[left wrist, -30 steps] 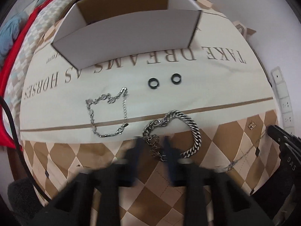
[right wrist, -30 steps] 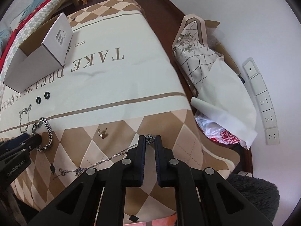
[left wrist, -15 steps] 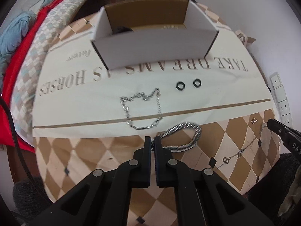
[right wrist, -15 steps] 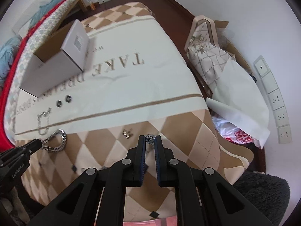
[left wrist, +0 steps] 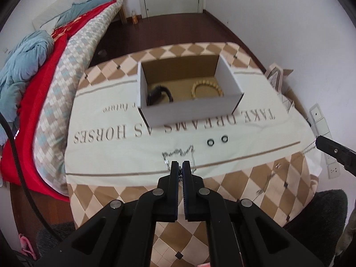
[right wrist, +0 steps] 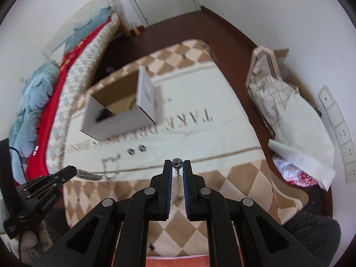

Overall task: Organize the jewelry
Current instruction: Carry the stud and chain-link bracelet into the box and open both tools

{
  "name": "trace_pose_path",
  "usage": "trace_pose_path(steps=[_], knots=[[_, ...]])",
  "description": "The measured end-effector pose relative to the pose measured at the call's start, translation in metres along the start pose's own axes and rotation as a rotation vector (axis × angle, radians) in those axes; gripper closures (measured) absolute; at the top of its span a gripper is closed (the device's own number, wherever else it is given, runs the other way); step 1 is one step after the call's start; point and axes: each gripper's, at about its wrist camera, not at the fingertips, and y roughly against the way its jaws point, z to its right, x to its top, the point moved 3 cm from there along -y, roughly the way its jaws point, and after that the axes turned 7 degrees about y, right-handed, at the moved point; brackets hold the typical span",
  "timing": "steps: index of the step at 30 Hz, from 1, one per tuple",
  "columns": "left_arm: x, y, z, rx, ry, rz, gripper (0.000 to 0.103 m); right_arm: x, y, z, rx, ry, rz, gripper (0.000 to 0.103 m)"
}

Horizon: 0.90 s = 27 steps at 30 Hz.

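An open white cardboard box (left wrist: 191, 109) stands on the cloth-covered table and holds a gold bead bracelet (left wrist: 207, 89) and a dark item (left wrist: 156, 93). My left gripper (left wrist: 180, 166) is shut on the thick silver curb-chain bracelet (right wrist: 86, 174), lifted above the table; the chain hangs from its tip in the right wrist view. My right gripper (right wrist: 177, 164) is shut on a thin silver necklace with a round pendant (right wrist: 177, 162), also lifted. A thin silver chain (left wrist: 178, 154) and two black rings (left wrist: 217, 140) lie on the cloth in front of the box.
A small earring (left wrist: 277, 165) lies on the checkered part of the cloth at right. A bed with red and blue bedding (left wrist: 44, 71) runs along the left. Bags and paper (right wrist: 289, 111) sit against the wall right of the table.
Both grippers have risen well above the table. The left one closed on the thick silver bracelet and lifted it; the right one lifted the thin necklace off the cloth.
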Motion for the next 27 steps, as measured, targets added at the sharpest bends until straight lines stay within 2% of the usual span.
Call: trace_pose_path(steps=[8,19,24,27], knots=[[0.033,0.03,0.002,0.01,0.0,0.095,0.102,0.045,0.033,-0.039,0.031,0.094,0.091,0.093],[0.113,0.069,0.002,0.017,-0.019,0.242,0.102,0.139,0.06,-0.077,0.067,0.155,0.216,0.093],[0.142,0.066,-0.003,0.022,-0.014,0.261,0.102,0.169,0.055,-0.095,0.078,0.178,0.226,0.093],[0.154,0.057,-0.007,0.02,-0.006,0.251,0.102,0.179,0.039,-0.101,0.084,0.183,0.2,0.093]])
